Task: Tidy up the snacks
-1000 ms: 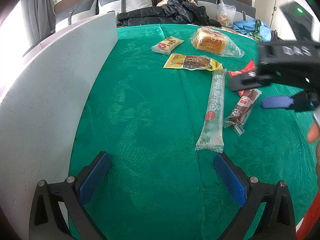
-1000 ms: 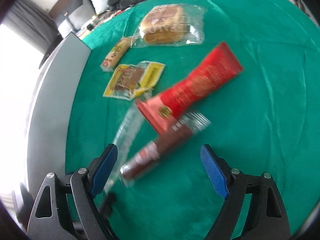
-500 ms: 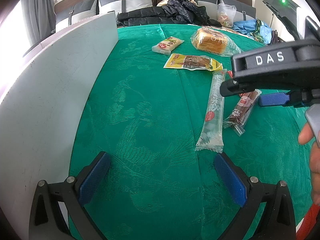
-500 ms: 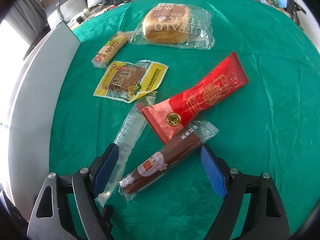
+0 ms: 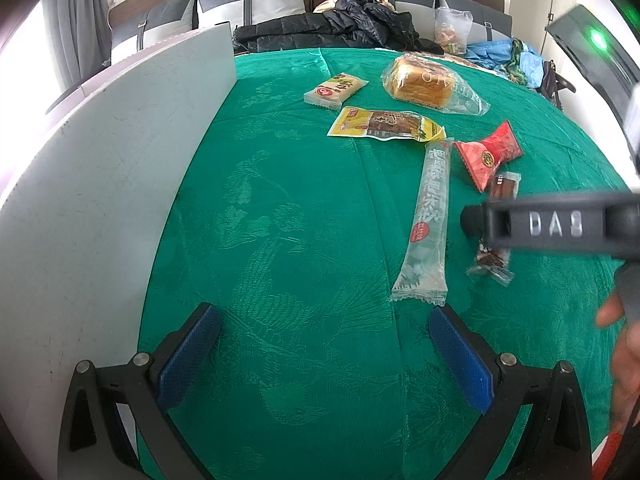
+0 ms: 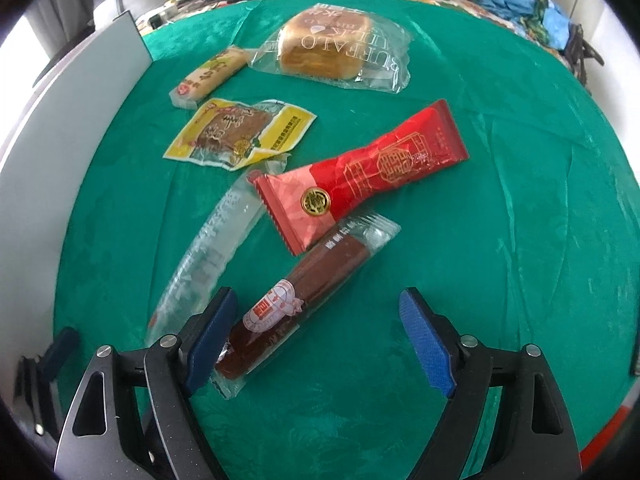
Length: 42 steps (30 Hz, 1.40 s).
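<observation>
My right hand-held gripper (image 6: 320, 336) is spread wide, low over the sausage (image 6: 296, 304), its left pad (image 6: 210, 334) right beside the wrapper's near end. The sausage lies on the green table (image 6: 500, 200), its far end tucked under the red pack (image 6: 360, 184). My left hand-held gripper (image 5: 324, 356) is spread too, holding nothing, with the white board (image 5: 100, 184) alongside.

Table cloth (image 6: 500, 200) green, embossed leaf pattern. Long wrapper (image 6: 372, 176) red, gold print. Sausage stick (image 6: 304, 292) brown, clear film. Flat pack (image 6: 240, 132) yellow-edged. Tube pack (image 5: 428, 216) translucent, green lettering. Tool pads (image 6: 424, 340) blue.
</observation>
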### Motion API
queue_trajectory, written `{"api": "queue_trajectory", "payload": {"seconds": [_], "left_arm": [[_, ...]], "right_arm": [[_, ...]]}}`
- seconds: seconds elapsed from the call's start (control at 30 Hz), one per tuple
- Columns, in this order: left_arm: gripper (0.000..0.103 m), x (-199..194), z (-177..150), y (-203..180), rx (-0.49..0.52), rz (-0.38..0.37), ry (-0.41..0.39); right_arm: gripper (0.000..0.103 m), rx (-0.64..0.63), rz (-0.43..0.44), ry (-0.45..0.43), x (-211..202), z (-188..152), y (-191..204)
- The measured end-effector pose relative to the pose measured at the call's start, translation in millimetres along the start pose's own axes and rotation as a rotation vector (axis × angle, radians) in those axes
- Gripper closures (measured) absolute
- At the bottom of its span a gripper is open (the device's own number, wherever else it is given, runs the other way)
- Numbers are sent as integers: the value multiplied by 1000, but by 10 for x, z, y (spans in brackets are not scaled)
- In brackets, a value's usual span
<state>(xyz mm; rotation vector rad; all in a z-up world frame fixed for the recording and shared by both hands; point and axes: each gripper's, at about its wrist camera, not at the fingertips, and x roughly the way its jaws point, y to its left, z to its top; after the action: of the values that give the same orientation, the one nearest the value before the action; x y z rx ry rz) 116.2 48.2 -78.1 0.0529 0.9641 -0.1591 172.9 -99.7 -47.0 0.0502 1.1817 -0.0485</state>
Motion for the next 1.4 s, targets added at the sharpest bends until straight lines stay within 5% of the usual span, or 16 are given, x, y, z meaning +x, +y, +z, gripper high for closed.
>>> {"api": "queue_trajectory", "payload": {"seconds": [0.17, 0.3, 0.33, 0.63, 0.8, 0.87, 0.93, 1.13, 1.4], "left_arm": [[0, 1, 3, 0, 0, 0, 0], [0, 1, 4, -1, 0, 0, 0], [0, 1, -2, -2, 0, 0, 0], [0, 1, -3, -3, 0, 0, 0], [0, 1, -3, -3, 0, 0, 0], [0, 3, 0, -3, 0, 0, 0], [0, 2, -4, -4, 0, 1, 0], [0, 0, -5, -4, -1, 2, -1], [0, 2, 0, -3, -1, 2, -1]], "right_arm": [[21, -40, 3, -67, -51, -149, -54], [77, -62, 12, -142, -161, -283, -222], [82, -66, 12, -150, -181, -305, -274], [83, -129, 2, -230, -220, -353, -1112], [79, -127, 55, -258, -176, -292, -1535], [65, -116, 93, -266, -162, -268, -1594], [37, -122, 95, -274, -136, -257, -1583], [22, -133, 30, -271, -112, -281, -1535], [16, -98, 22, -260, -88, -258, -1607]]}}
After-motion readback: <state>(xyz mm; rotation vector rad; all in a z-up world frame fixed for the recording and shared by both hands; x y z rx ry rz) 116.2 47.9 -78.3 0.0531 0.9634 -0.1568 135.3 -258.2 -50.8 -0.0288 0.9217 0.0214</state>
